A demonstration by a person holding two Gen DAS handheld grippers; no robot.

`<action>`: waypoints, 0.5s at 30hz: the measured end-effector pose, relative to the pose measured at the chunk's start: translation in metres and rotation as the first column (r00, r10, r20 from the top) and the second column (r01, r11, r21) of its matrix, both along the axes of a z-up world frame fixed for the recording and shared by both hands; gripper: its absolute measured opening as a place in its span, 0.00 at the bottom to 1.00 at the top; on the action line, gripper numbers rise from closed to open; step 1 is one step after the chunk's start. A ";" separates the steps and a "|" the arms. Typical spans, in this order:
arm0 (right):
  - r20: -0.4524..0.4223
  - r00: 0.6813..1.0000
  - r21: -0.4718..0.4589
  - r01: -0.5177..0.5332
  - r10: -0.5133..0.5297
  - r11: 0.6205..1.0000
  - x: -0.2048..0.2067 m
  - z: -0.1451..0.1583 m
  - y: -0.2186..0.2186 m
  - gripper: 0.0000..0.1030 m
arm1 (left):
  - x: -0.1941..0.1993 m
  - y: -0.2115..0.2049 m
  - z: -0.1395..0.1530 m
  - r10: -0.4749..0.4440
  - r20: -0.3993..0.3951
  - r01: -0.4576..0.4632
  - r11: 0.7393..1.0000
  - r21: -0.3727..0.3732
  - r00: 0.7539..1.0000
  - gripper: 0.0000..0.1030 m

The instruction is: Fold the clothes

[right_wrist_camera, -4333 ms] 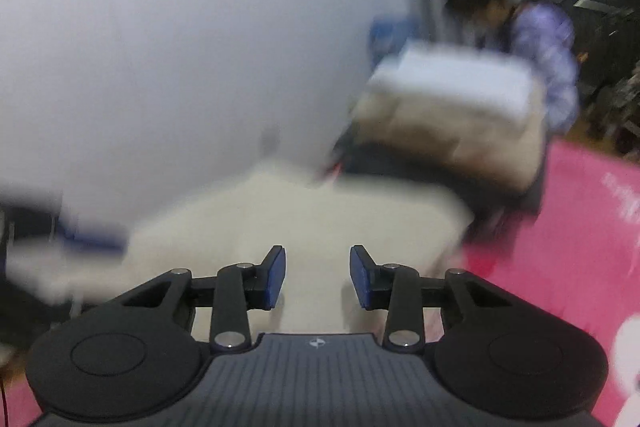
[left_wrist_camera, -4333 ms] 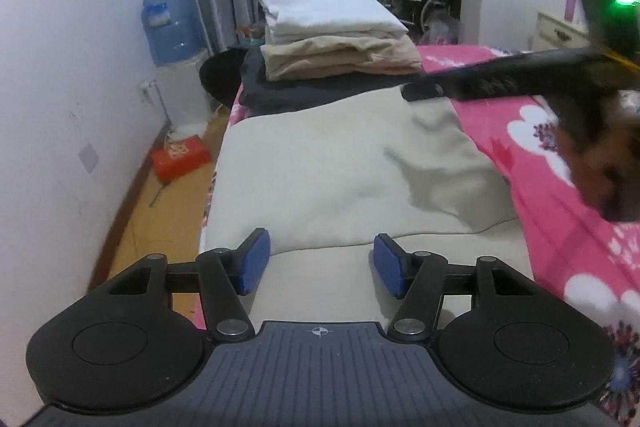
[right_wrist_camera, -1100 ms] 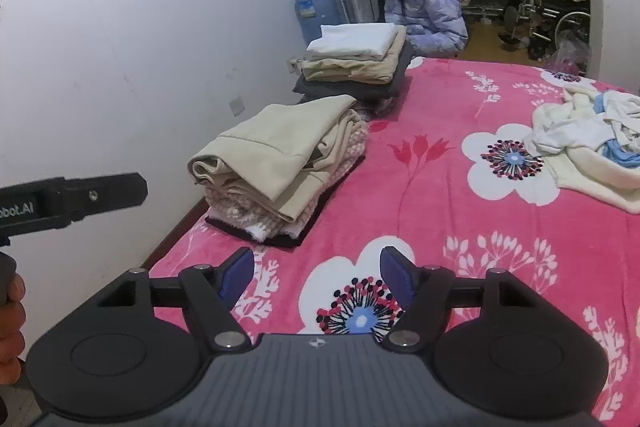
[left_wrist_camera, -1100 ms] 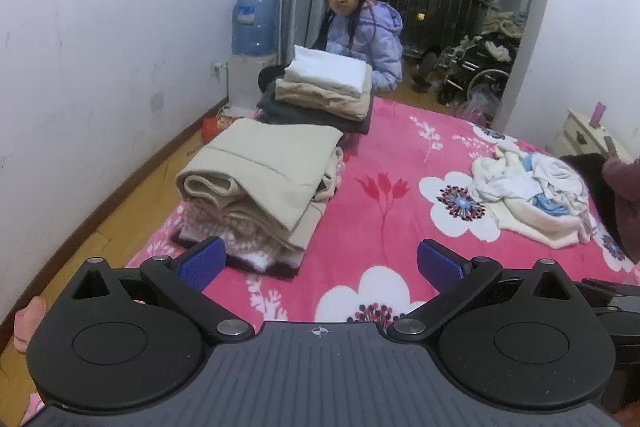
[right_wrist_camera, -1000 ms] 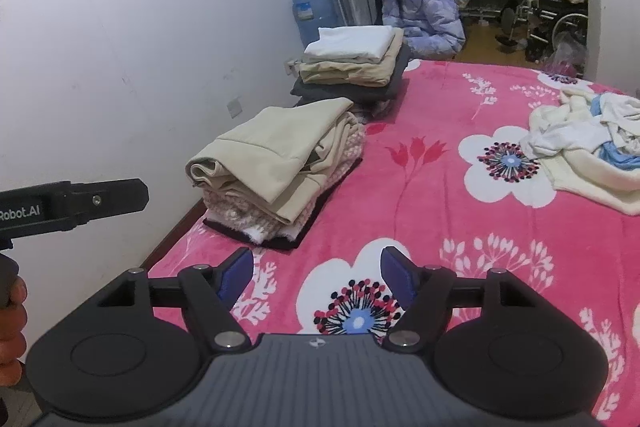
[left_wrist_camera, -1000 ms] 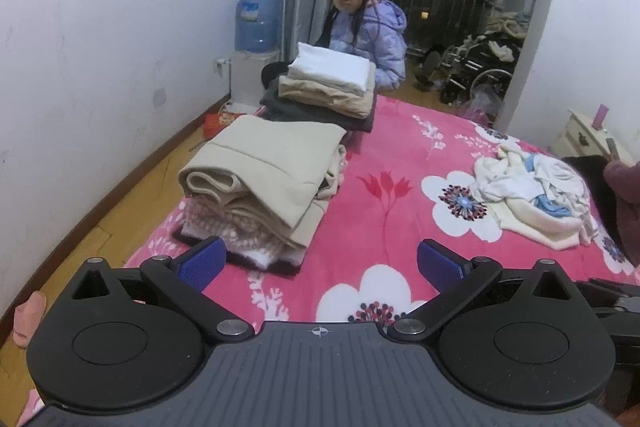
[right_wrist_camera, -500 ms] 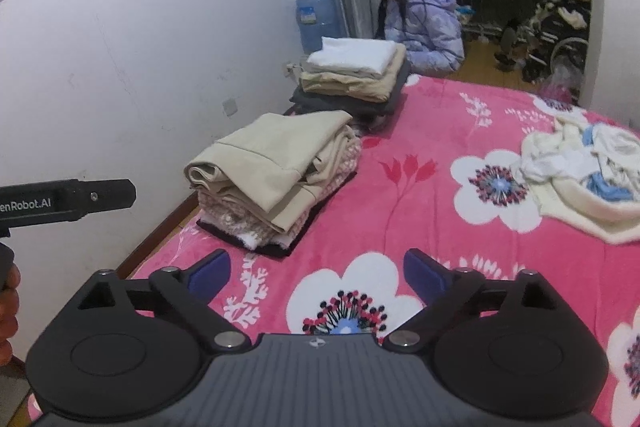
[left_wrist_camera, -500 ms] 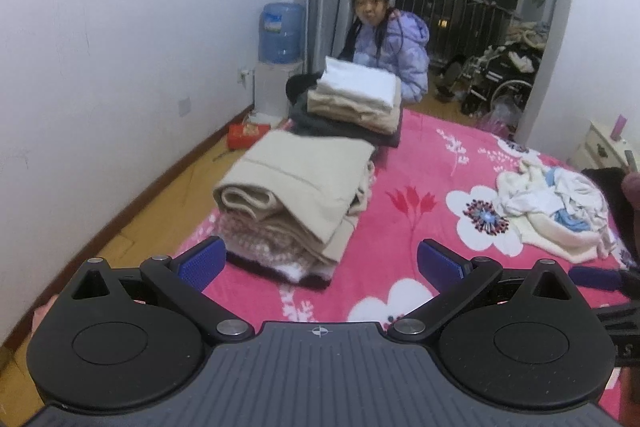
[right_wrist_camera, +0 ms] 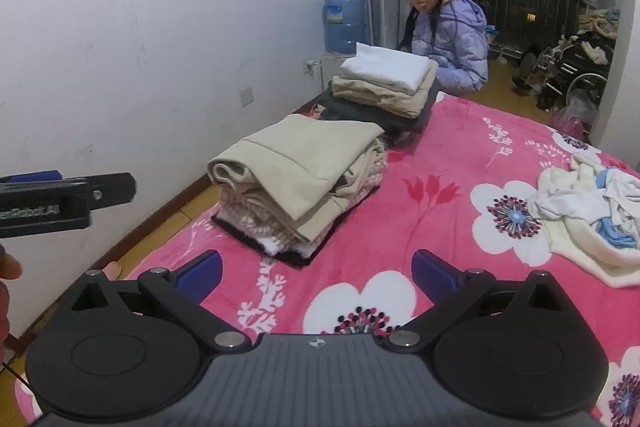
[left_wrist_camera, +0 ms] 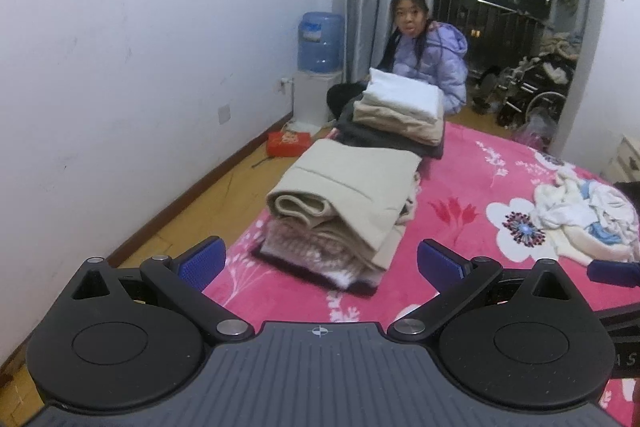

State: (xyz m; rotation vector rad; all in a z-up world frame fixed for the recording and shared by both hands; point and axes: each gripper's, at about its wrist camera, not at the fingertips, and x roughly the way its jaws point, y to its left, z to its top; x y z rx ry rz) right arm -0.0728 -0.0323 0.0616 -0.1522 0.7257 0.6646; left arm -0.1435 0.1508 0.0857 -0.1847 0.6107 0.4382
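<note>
Left gripper (left_wrist_camera: 318, 261): fingers spread wide, nothing between them; it hangs above the near left part of the bed (left_wrist_camera: 460, 187).
Right gripper (right_wrist_camera: 316, 269): fingers spread wide and empty; they have just been opening, and no cloth is between them.
Near folded stack (right_wrist_camera: 304, 179): a beige garment on top of pinkish fleece and a dark piece, lying at the left edge of the bed, a little beyond the fingers of both grippers.
Far folded stack (right_wrist_camera: 384, 83): white on beige on dark grey, at the far left corner of the bed, behind the near stack.
Unfolded clothes (right_wrist_camera: 588, 215): a crumpled heap of cream, white and light blue cloth on the right side of the bed, well apart from both stacks.
Direction to the heap: far and to the right of both pairs of fingers; its long axis I cannot tell, it is only a lump.
Nearer hand: I judge the right one, since the heap sits closer to its right finger.
Step in hand: probably reaching for the next garment.
Other person (right_wrist_camera: 448, 39): sits past the far end of the bed.
</note>
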 end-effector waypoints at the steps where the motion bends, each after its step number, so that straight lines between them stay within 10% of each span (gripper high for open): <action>1: -0.001 1.000 0.000 0.004 -0.004 1.000 -0.002 -0.001 0.002 1.00 | -0.001 0.002 0.000 0.007 0.000 -0.007 1.000 0.000 1.000 1.00; 15: 0.011 1.000 -0.034 0.009 -0.009 0.999 -0.007 0.008 0.028 1.00 | -0.002 0.022 -0.012 0.068 -0.092 -0.068 0.998 -0.002 0.993 1.00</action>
